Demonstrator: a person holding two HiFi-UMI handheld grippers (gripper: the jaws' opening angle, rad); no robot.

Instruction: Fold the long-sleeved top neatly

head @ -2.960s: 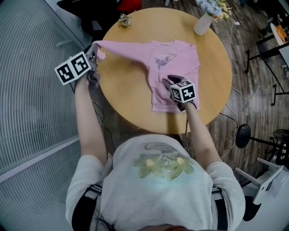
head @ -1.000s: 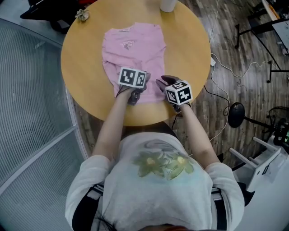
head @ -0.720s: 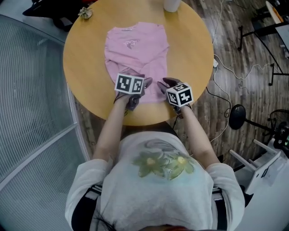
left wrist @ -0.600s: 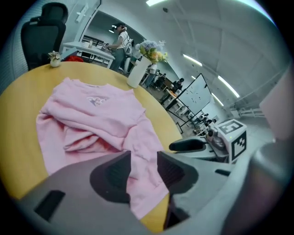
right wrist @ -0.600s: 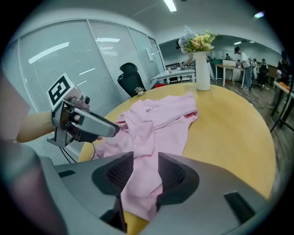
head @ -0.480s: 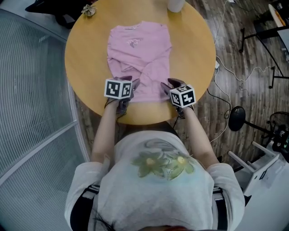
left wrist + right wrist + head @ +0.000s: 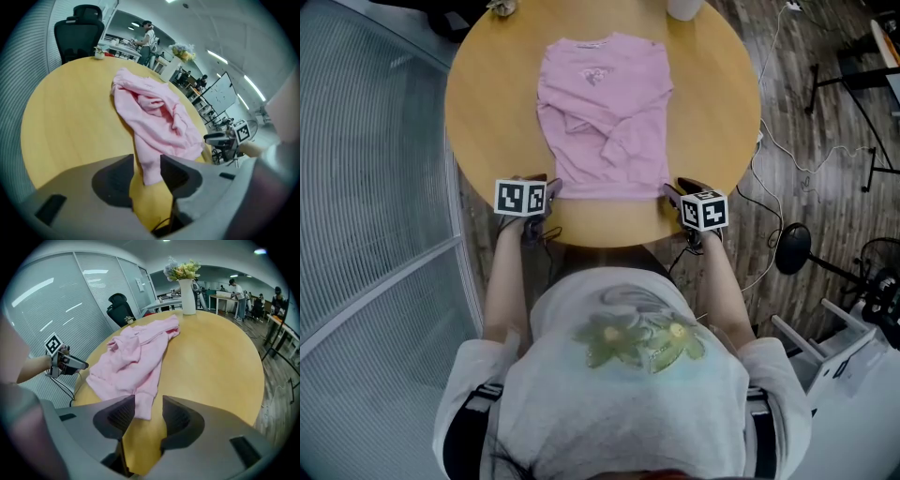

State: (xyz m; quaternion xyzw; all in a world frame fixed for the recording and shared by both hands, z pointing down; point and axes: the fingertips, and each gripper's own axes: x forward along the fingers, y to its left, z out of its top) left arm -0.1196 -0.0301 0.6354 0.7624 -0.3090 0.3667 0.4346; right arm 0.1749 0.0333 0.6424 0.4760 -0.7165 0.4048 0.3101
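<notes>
Here, left gripper (image 7: 146, 172) jaws are held apart and right gripper (image 7: 148, 414) jaws are opening, a hem corner of the pink top (image 7: 605, 112) seen loose between each. Jaw tips are barely made out from overhead. The top is laid lengthwise on the table (image 7: 487, 103), hem nearest, collar pointed away.

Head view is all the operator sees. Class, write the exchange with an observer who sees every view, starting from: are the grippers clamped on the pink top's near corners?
Observer: No. The left gripper stands open, a hem corner of the pink top between its pads, unpressed.
Operator: And the right?
Observer: On the right gripper the jaws are opening, the other hem corner loose between them.
Operator: What is cut off at the table's far edge?
Observer: A white vase of flowers.
</notes>
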